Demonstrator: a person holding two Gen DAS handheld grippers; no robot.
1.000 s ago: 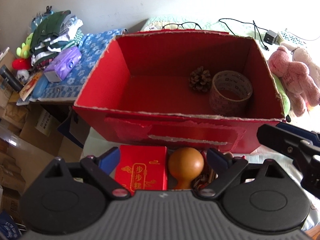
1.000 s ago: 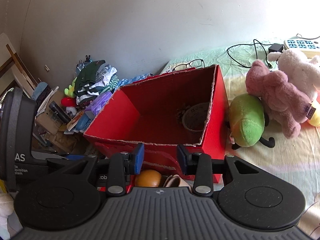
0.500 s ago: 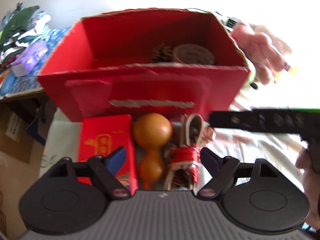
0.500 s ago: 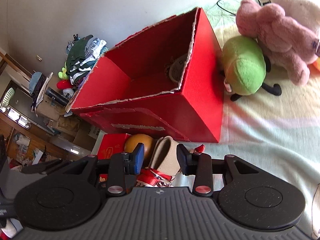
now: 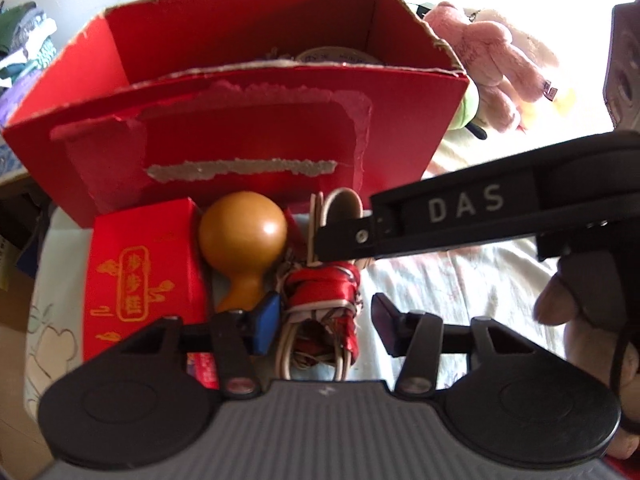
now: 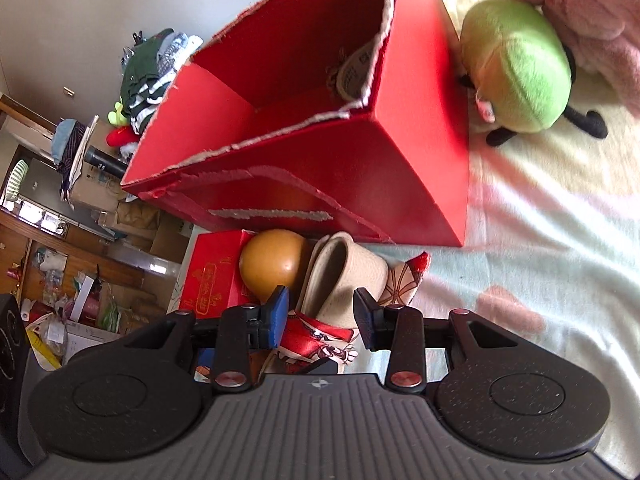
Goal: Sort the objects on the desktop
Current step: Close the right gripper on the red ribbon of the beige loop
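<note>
from the left wrist, the left gripper (image 5: 324,322) hangs low over the clutter in front of the red box (image 5: 248,136). its jaws are spread wide and hold nothing, and the red bundle (image 5: 324,292) of cloth and cord lies right between them, its long axis running away from the camera, roughly in line with the fingers. the gourd (image 5: 242,240) sits just left of the blue pad, touching the small red carton (image 5: 144,276). the right gripper's arm crosses in from the right above the beige pouch (image 5: 342,208).

from the right wrist, the right gripper (image 6: 320,314) is open too, empty, with the pouch (image 6: 344,276) standing between its jaws, mouth facing the box (image 6: 320,148). the bundle (image 6: 316,340) lies nearer, under the fingers. each hand looks lined up on its own item: left nearer the bundle, right nearer the pouch. tape (image 6: 356,68) already rests inside the box.
</note>
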